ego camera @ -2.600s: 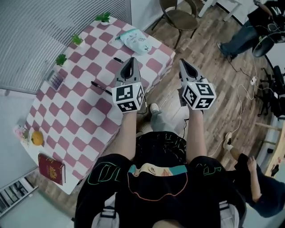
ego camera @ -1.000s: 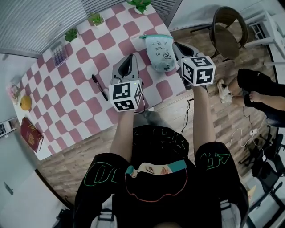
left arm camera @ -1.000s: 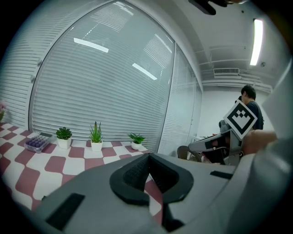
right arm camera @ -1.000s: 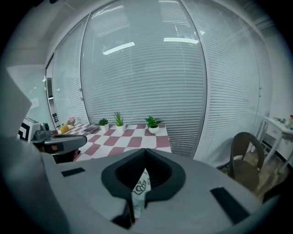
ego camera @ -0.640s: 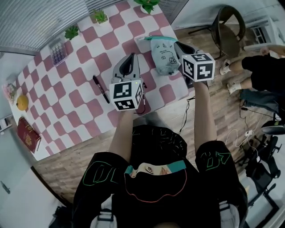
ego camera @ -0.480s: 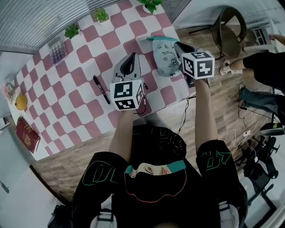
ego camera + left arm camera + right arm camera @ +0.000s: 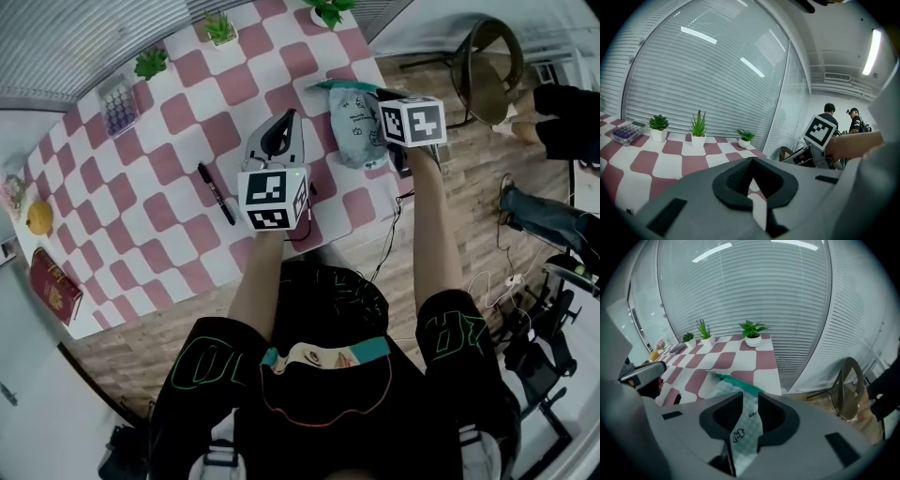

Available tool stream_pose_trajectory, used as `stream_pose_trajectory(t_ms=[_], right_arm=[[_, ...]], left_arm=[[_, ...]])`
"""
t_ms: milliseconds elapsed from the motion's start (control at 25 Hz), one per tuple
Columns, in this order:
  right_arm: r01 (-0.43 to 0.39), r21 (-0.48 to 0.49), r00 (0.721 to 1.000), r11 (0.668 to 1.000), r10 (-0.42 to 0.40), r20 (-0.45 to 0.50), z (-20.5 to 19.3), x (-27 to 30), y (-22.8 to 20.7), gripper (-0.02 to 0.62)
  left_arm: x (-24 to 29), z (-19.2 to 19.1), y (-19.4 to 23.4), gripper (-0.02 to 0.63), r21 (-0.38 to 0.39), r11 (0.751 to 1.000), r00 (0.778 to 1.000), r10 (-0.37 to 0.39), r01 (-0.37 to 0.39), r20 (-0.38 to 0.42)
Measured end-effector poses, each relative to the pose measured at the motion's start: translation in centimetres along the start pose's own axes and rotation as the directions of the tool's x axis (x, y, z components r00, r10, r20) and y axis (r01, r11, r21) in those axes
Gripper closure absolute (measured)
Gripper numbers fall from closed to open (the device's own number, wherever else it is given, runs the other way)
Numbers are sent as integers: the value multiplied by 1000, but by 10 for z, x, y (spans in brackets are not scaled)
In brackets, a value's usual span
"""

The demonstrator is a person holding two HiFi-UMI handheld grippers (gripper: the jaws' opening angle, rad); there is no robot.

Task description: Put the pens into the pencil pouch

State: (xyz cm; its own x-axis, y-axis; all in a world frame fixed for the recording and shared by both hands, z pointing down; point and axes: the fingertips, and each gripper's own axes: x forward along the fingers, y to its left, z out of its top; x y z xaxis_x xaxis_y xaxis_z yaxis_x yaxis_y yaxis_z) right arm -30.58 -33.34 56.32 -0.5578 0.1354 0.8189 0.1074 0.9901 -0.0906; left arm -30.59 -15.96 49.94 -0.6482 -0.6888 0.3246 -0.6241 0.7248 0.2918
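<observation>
The pale green pencil pouch [image 7: 354,127] with a teal zip edge lies near the right end of the checked table [image 7: 178,169]. My right gripper [image 7: 382,96] points steeply down over the pouch's right side. Its jaws have just been opening and stand open, and the pouch [image 7: 723,389] shows in the gap between them. A black pen [image 7: 215,193] lies on the table left of my left gripper [image 7: 281,136]. The left gripper [image 7: 751,197] is shut with nothing in it and points nearly level over the table.
Three small potted plants [image 7: 223,28] stand along the far edge by the blinds. A purple box [image 7: 119,94], an orange [image 7: 39,217] and a red book [image 7: 50,286] lie at the left end. A chair [image 7: 487,70] and seated people [image 7: 562,112] are right of the table.
My right gripper has sunk and tipped down over the pouch's right side. My left gripper has come a little lower over the table beside the pen.
</observation>
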Motion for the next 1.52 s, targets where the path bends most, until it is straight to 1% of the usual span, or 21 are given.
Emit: stream_pose_trajectory(t_ms=[80,120,280,400,560,680,840,880,920,1040,1120,1240,1360,1520], right_arm=[[25,31,1000,999,-24,-12,-2,6,-6,505],[29,48,999,998,-28,-18,-2,9,-8,488],[24,94,998,995,-19,-54,-6,23,-9,444],[41,100,996,994,-33,-77,-8,31,-11,443],[73,77,992,994,-64,-107,-9,33,-14,447],[93,41,988,995,-87,-131,-10,34,-15,468],[102,8,985,995,-100,-138,-11,34,-15,489],[104,2,985,995,-103,-138,-12,34,-15,514],[106,-1,985,994,-105,-137,-12,34,-15,566],[103,9,986,995,-101,-132,-12,33,-16,580],[84,43,990,996,-79,-115,-11,31,-16,583],[65,95,997,993,-60,-49,-9,21,-16,584],[53,105,998,993,-58,38,-2,6,-13,584],[24,99,988,995,-39,147,6,-14,-5,584]], left_arm=[[2,-1,2,611,-3,1000,1000,-3,3,-4],[4,-1,3,610,-5,1000,1000,-4,4,-5],[9,-3,7,611,-12,1000,1000,-9,9,-14],[14,-5,10,611,-18,1000,1000,-12,12,-20],[16,-7,14,611,-28,1000,1000,-10,10,-23],[17,-8,15,611,-32,999,1000,-9,9,-23],[15,-9,15,611,-31,1000,1000,-4,3,-27],[14,-8,15,611,-31,1000,1000,-1,0,-26],[13,-8,15,611,-31,1000,1000,1,-2,-24],[9,-8,13,610,-29,1000,1000,5,-6,-19],[5,-8,12,611,-27,1000,1000,10,-10,-16],[-2,-10,14,611,-26,999,1000,22,-23,-14],[-7,-12,18,611,-33,999,999,39,-39,-9],[-16,-10,16,610,-35,998,999,52,-52,4]])
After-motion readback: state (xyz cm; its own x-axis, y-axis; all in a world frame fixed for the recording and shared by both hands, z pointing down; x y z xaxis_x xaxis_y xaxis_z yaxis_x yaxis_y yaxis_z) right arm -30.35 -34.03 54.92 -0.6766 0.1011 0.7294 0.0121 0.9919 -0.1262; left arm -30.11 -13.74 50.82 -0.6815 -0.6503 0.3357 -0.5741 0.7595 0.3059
